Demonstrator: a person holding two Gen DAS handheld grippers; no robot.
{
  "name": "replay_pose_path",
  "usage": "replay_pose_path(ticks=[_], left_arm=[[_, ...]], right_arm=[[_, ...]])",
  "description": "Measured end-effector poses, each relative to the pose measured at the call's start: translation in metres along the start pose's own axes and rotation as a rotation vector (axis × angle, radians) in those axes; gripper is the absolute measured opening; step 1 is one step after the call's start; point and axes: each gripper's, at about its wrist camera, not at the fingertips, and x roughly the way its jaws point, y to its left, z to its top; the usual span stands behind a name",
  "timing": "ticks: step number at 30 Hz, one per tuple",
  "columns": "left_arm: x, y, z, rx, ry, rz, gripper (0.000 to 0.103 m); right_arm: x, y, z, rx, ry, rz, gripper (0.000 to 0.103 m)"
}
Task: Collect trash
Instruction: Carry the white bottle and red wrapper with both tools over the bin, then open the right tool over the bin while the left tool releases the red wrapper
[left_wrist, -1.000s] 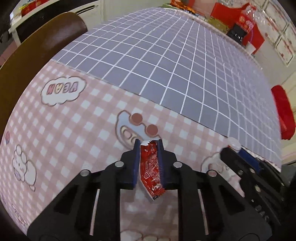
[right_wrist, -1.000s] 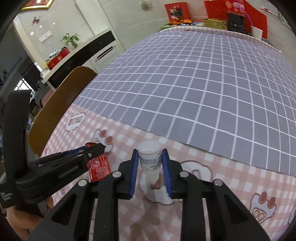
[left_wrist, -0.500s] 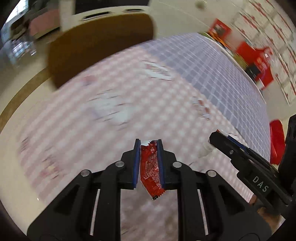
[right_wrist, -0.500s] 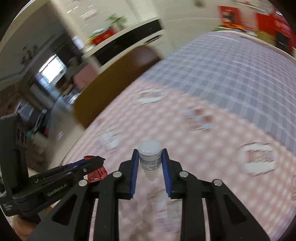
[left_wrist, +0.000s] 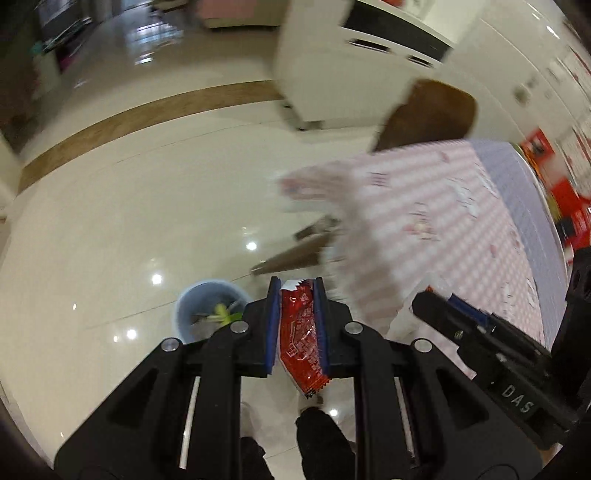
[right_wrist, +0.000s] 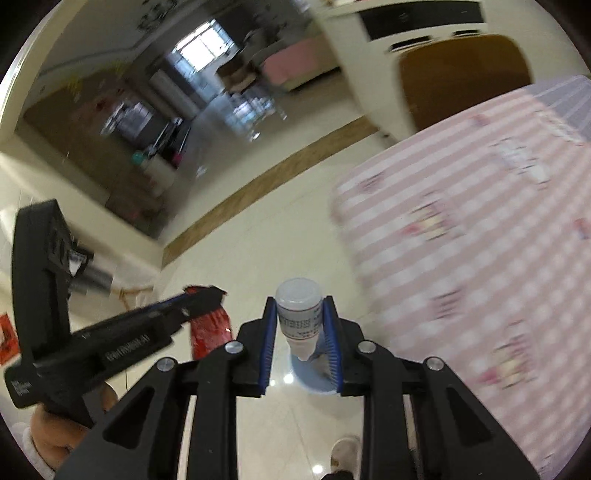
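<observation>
My left gripper is shut on a red snack wrapper and holds it above the cream floor. A light blue trash bin with green scraps inside stands on the floor just left of and below that gripper. My right gripper is shut on a small white bottle with a printed label. Part of the blue bin shows below the bottle. The left gripper and the red wrapper also show at the left of the right wrist view.
The table with the pink checked cloth is on the right, its edge hanging down. A brown chair stands behind it. A white cabinet is farther back. Glossy floor tiles spread to the left. My feet are below.
Both grippers have swung left, off the table and out over the floor, still holding the wrapper and the bottle. The blue bin has come into view below them.
</observation>
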Motion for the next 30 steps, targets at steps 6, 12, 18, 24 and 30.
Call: replay_pose_path(ticks=[6,12,18,24,30], left_arm=[[-0.023,0.076,-0.017,-0.098,-0.007,0.039,0.017],[-0.034,0.117,-0.026,-0.155,-0.01,0.044,0.017],[-0.034,0.128,-0.027,-0.168,-0.003,0.022,0.017],[-0.025,0.124,-0.024,-0.161,0.02,0.007,0.017],[-0.019,0.118,-0.022,-0.14,0.039,-0.002,0.017]], right_arm=[[0.041,0.063,-0.014,-0.052,0.071,0.019,0.025],[0.068,0.104,-0.012,-0.073,0.108,0.018,0.027],[0.074,0.115,-0.011,-0.079,0.12,-0.008,0.028],[0.072,0.11,-0.011,-0.061,0.123,-0.03,0.028],[0.064,0.097,-0.014,-0.034,0.131,-0.048,0.028]])
